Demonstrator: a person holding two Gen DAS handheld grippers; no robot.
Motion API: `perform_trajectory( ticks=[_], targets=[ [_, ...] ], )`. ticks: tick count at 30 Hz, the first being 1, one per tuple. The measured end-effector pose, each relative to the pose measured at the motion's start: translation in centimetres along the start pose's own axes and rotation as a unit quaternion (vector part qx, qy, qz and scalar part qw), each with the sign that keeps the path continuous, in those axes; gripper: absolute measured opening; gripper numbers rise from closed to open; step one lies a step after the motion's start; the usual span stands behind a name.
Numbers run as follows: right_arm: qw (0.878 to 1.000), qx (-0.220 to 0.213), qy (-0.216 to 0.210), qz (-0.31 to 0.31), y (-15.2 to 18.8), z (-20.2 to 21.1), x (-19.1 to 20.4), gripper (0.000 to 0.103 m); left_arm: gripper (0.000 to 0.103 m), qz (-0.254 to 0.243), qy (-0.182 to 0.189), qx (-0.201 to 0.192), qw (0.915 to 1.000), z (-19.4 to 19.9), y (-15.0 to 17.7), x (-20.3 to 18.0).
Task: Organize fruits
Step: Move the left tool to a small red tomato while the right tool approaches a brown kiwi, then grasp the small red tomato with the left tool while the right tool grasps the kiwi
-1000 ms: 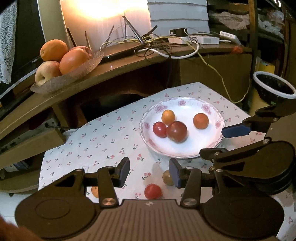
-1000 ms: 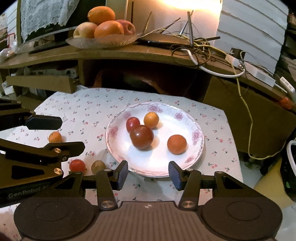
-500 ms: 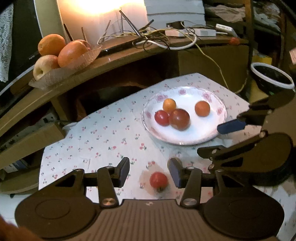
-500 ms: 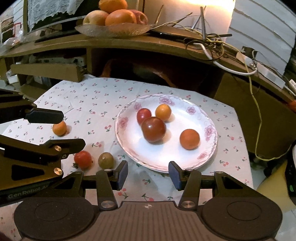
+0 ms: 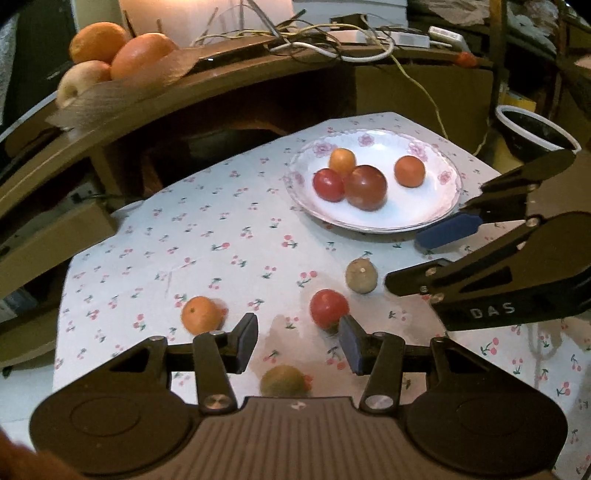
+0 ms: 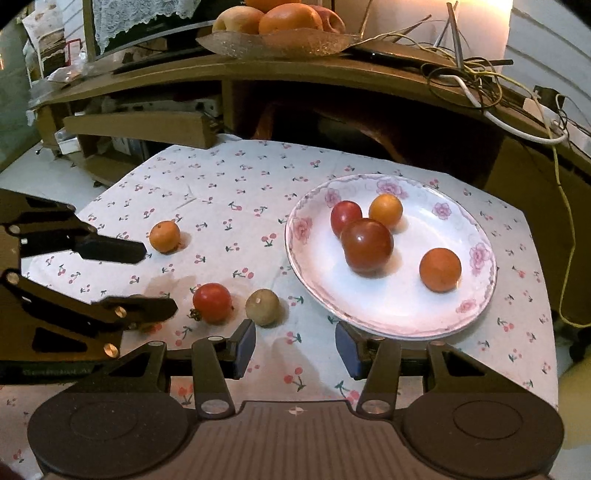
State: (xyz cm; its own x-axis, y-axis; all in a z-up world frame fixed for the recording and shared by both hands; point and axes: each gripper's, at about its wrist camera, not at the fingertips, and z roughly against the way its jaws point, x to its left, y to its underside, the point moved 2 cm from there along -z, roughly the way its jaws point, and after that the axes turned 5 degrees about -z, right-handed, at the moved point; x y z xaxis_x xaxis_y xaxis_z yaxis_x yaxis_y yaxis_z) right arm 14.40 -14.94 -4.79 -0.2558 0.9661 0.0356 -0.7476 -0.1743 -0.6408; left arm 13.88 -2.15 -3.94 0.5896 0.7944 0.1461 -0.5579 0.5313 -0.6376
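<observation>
A white floral plate [image 5: 439,214] [image 6: 476,306] holds several small fruits, among them a dark red one [image 5: 366,187] [image 6: 366,242]. Loose on the cherry-print cloth lie an orange fruit [image 5: 200,314] [image 6: 164,236], a red tomato [image 5: 328,307] [image 6: 212,302], a brownish fruit [image 5: 361,275] [image 6: 262,307] and a greenish fruit [image 5: 283,380] under my left gripper. My left gripper [image 5: 298,342] is open and empty, just short of the red tomato. My right gripper [image 6: 294,348] is open and empty, at the plate's near rim.
A wooden shelf [image 6: 332,77] behind the table carries a glass dish of large oranges and apples [image 6: 280,18] and tangled cables [image 6: 472,74]. A dark bowl [image 5: 535,129] stands off the table's far right. The cloth's edges drop off at left and right.
My left gripper has pulled back and left, so the orange and greenish fruits come into view. My right gripper has drawn back and left from the plate. No fruit has moved.
</observation>
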Motion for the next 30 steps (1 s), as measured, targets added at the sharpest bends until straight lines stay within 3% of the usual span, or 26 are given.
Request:
perform_trajectory(
  ticks=[8, 14, 17, 23, 30],
  targets=[
    [1.0, 0.012, -0.024, -0.003, -0.1, -0.6, -0.9, 0.044, 0.053, -0.026, 0.02, 0.005, 0.9994, -2.7, -0.9, -1.3],
    [0.999, 0.018, -0.033, -0.008, -0.1, -0.6, -1.6, 0.043, 0.044, -0.021, 0.022, 0.012, 0.9995, -3.6, -1.1, -1.5],
    [0.999, 0.018, -0.037, -0.008, 0.0, -0.4, -1.9, 0.044, 0.033, -0.018, 0.026, 0.015, 0.9994, -3.4, -1.0, -1.4],
    [0.998, 0.025, -0.048, -0.018, 0.5, -0.5, -2.5, 0.044, 0.033, 0.0, 0.031, 0.017, 0.9994, -2.8, -0.9, -0.6],
    [0.998, 0.017, -0.063, -0.008, -0.2, -1.4, -1.3, 0.044, 0.033, 0.031, 0.02, -0.014, 0.9992, -0.5, -1.8, 2.3]
  ],
)
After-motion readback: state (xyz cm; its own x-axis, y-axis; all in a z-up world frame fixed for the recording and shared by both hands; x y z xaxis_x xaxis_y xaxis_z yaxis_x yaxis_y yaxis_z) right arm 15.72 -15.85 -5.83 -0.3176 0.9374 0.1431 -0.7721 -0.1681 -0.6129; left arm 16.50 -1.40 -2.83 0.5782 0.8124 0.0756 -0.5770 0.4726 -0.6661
